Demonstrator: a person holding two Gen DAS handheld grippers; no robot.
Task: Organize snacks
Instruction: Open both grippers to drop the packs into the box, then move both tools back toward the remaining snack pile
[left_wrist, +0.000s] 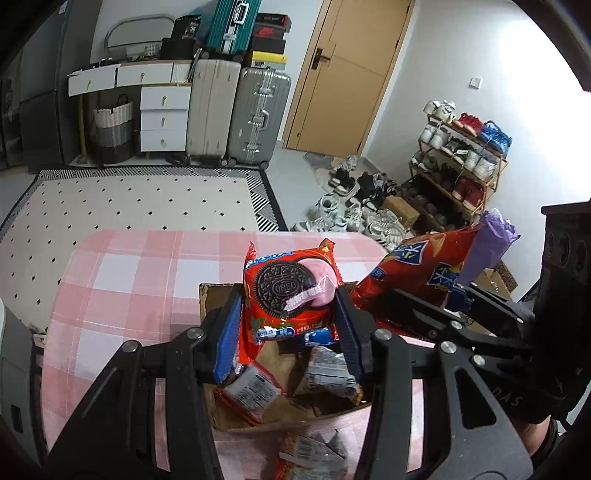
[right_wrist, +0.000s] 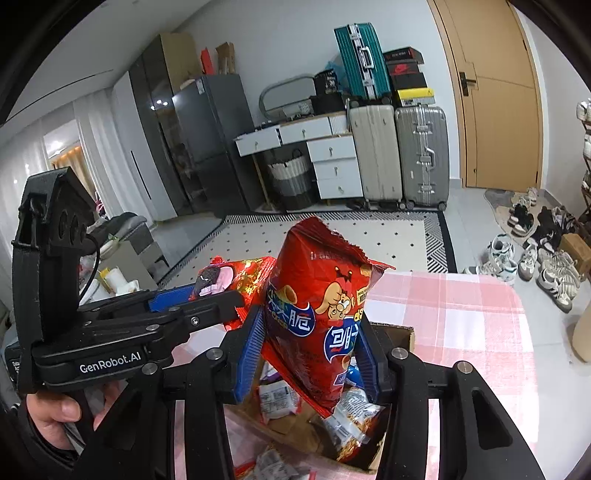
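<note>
While both packets hang over the open cardboard box (left_wrist: 218, 295), the step in hand looks like a drop into it, and doing it well means bringing each packet low over a free patch of the box floor before the grip is let go. The left gripper (left_wrist: 290, 314) is clamped on a red Oreo packet (left_wrist: 288, 291), pads pressing its two side edges, so the packet stands upright above the near left part of the box. The right gripper (right_wrist: 310, 354) is clamped narrowly on a taller red snack bag (right_wrist: 317, 317), which tilts a little and hangs above the box's middle. Several small wrapped snacks (left_wrist: 251, 391) already lie inside (one more sits on the pink checked desk (left_wrist: 122, 280) just outside the near wall), so the bag would better go down flat beside them than on end. With the two grippers close together, a release one at a time seems safer.

"OREO" reads plainly on the biscuit picture; smaller Chinese characters below it are too blurred to read. The bag carries large white Chinese characters on blue, one of them 脆, and a cartoon figure. The left gripper's body, seen from the right wrist, reads "GenRobot.AI".
</note>
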